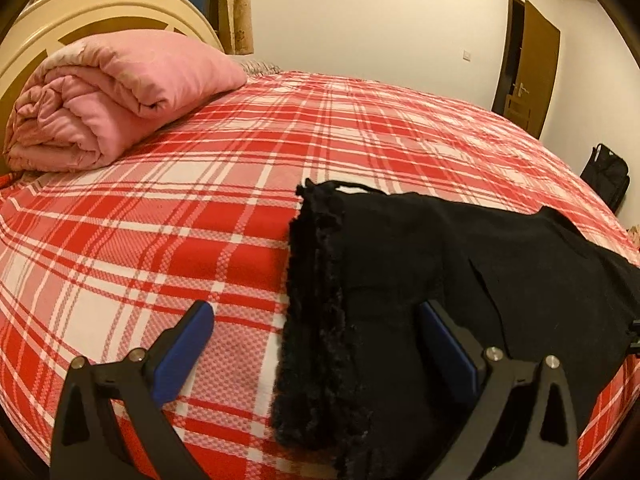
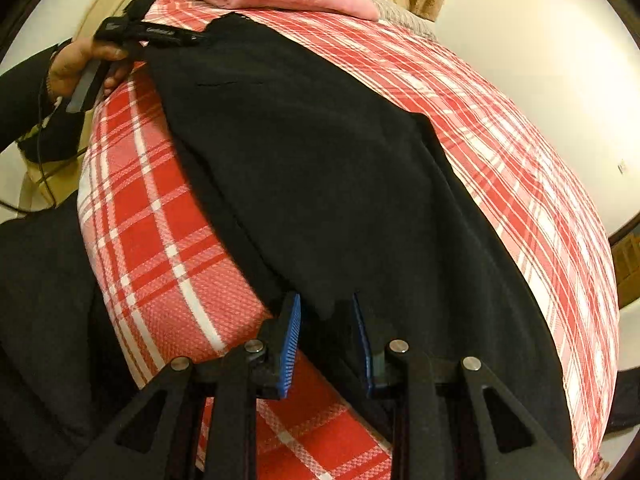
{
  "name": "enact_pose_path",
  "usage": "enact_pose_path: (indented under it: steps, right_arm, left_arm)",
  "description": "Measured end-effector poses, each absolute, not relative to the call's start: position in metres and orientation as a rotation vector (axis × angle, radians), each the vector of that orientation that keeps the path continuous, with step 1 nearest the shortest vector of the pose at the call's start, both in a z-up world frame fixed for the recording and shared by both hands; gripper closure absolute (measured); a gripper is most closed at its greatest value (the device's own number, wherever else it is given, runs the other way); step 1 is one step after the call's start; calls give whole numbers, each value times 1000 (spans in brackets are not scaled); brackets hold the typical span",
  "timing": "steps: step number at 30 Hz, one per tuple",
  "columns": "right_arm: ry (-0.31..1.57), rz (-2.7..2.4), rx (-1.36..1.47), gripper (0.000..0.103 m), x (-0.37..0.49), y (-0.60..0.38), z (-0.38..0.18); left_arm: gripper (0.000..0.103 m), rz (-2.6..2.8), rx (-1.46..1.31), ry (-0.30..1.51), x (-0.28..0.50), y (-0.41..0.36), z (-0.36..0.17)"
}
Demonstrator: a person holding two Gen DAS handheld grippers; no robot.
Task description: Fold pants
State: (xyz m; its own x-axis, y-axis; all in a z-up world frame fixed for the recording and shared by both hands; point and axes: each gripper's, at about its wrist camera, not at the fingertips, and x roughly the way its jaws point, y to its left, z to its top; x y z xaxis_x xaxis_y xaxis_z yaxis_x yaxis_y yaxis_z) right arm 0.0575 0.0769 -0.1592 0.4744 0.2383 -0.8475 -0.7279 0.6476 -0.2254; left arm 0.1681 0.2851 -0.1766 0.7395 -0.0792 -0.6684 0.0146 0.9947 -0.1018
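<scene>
Black pants [image 1: 400,280] lie flat along the near edge of a red and white plaid bed [image 1: 180,220]. Their fuzzy-lined waistband end is near me in the left wrist view. My left gripper [image 1: 316,320] is open wide, its jaws straddling the waistband edge, blue pads [image 1: 184,352] on either side. In the right wrist view the pants [image 2: 320,168] stretch away up the bed. My right gripper [image 2: 326,312] is partly open around a fold of the pant leg, not clamped. The left gripper [image 2: 144,34] shows at the far end, held by a hand.
A folded pink quilt [image 1: 108,100] lies at the headboard [image 1: 100,4]. A brown door [image 1: 528,68] and a black bag [image 1: 606,176] stand beyond the bed's far side. The person's dark-clothed body [image 2: 40,300] is beside the bed edge.
</scene>
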Motion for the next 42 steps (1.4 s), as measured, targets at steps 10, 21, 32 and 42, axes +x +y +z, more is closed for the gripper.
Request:
enact_pose_path:
  steps: [10, 21, 32, 42]
  right_arm:
    - [928, 630, -524, 99, 74, 74, -161]
    - [888, 636, -621, 101, 50, 90, -169]
    - [864, 534, -410, 45, 54, 35, -142]
    - [959, 375, -241, 45, 67, -12, -172]
  left_arm:
    - [0, -60, -108, 737, 168, 286, -178]
    - [1, -42, -24, 698, 159, 283, -163]
    - [0, -84, 50, 516, 124, 243, -107]
    - [0, -92, 182, 726, 159, 184, -153]
